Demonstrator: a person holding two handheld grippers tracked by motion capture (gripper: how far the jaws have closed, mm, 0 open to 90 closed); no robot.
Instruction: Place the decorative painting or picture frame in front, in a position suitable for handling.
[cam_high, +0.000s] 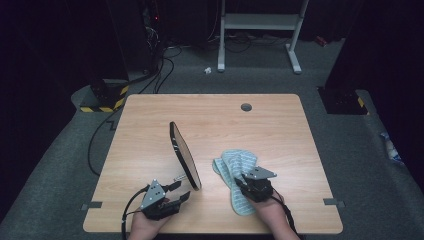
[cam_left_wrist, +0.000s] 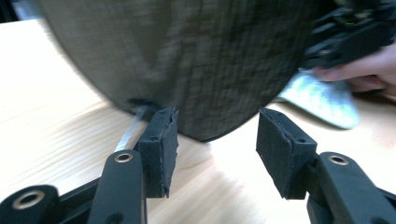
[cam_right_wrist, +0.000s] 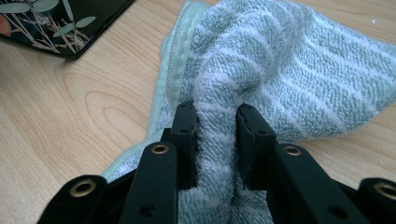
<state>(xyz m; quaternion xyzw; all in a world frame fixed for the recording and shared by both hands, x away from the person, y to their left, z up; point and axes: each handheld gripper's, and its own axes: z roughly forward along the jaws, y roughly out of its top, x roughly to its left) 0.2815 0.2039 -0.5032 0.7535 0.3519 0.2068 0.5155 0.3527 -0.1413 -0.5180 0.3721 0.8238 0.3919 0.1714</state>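
**Right gripper pinching striped towel, left gripper spread at oval mirror**

Right gripper (cam_right_wrist: 215, 135) closed on a raised fold of the towel (cam_right_wrist: 299, 70), both black pads pressed into the cloth with the ridge of terry squeezed between. Towel of soft looped fabric, pale green with white chevron-like stripes and a plain stitched hem along one side; lying crumpled on the table (cam_high: 280, 125) near the front edge, right of centre, under the right hand (cam_high: 270, 212). No label or writing readable on it.

Left gripper (cam_left_wrist: 217, 144) with jaws standing wide apart, nothing between them, placed just before the lower rim of the mirror (cam_left_wrist: 187, 60). Pads (cam_left_wrist: 161, 144) of rough black foam, edges a bit worn, mounted on black arms with brass-coloured rivets. Back of the mirror seen here as dark, matt, woven-looking surface, slightly blurred; a thin metal support leg (cam_left_wrist: 130, 130) coming out from behind it onto the wood.

From the high view: mirror (cam_high: 185, 155) as thin oval plate with black rim, standing tilted on its edge near the middle of the table, between left gripper (cam_high: 175, 192) and towel (cam_high: 235, 172). In the right gripper view, glossy face of the mirror (cam_right_wrist: 56, 23) showing leaves and thin stems, whether printed or reflected, cannot tell. No brand marks legible anywhere.

Table of light wood-grain laminate, rounded corners, small round grey cable hole (cam_high: 246, 107) near the far edge.
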